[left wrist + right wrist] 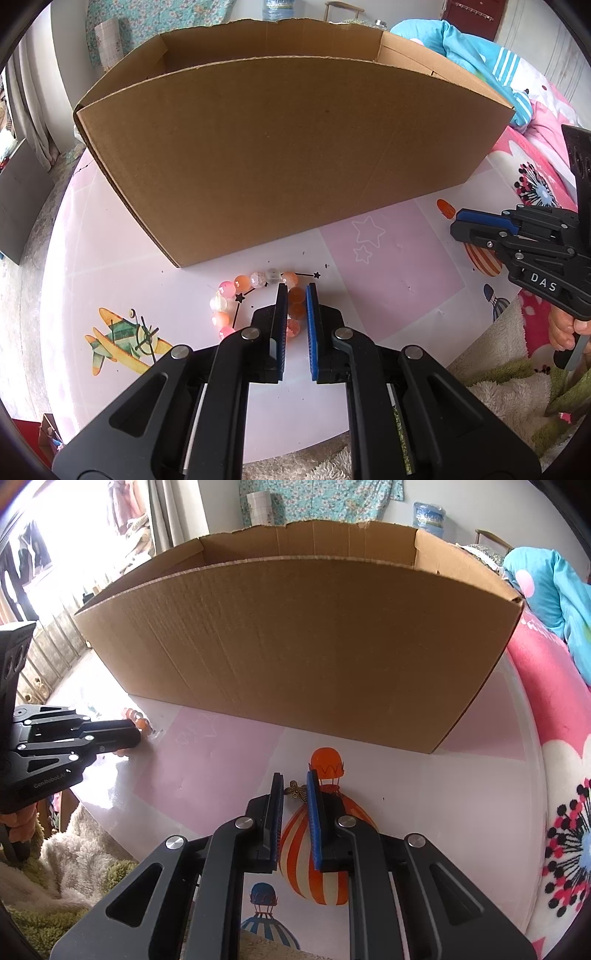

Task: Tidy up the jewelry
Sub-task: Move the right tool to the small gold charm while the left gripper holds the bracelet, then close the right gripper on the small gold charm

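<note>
Left hand-held gripper (pixel 296 295) angled down, clamped on bead bracelet (pixel 255 301); right hand-held gripper (pixel 295 781) likewise, pinching butterfly charm (pixel 295 789).

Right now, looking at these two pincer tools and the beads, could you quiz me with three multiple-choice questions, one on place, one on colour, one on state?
1. Where does the bead bracelet lie?
A. Inside the cardboard box
B. On the table in front of the cardboard box
C. On the blanket

2. What colour are the pads inside the left gripper?
A. Blue
B. Red
C. Yellow

3. What sits between the fingers of the right gripper?
A. A bead bracelet
B. Nothing
C. A small bronze butterfly charm

Answers:
1 B, the beads rest on the printed table cover just before the box's front wall.
2 A, blue ribbed strips line both fingers.
3 C, the charm shows in the narrow gap at the fingertips.
</note>
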A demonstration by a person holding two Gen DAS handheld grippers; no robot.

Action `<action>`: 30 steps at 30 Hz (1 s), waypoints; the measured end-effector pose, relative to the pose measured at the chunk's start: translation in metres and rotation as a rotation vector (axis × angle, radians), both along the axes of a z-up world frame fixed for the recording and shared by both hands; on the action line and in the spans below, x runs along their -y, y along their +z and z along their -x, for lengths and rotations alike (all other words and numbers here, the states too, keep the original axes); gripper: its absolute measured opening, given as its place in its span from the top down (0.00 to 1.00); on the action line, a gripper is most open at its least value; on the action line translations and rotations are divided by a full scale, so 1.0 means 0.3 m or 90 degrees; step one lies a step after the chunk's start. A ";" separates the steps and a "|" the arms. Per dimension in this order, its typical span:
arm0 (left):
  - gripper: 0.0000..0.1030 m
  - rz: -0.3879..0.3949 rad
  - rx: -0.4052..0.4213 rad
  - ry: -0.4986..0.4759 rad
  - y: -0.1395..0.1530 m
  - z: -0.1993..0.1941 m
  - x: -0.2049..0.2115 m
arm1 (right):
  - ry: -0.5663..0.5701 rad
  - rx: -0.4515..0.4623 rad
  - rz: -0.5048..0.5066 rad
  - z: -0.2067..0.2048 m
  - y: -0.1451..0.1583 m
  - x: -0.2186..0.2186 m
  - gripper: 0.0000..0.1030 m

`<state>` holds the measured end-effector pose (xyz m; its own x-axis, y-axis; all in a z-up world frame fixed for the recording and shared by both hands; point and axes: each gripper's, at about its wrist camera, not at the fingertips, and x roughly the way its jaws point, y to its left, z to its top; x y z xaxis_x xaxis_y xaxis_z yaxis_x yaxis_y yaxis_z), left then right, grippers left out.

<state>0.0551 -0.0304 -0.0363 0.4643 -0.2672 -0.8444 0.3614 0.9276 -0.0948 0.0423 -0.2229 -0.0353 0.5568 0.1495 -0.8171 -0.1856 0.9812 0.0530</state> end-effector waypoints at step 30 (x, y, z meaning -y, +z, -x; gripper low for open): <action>0.91 -0.017 0.030 0.015 0.050 0.035 0.031 | -0.006 0.068 -0.049 0.081 0.085 0.043 0.87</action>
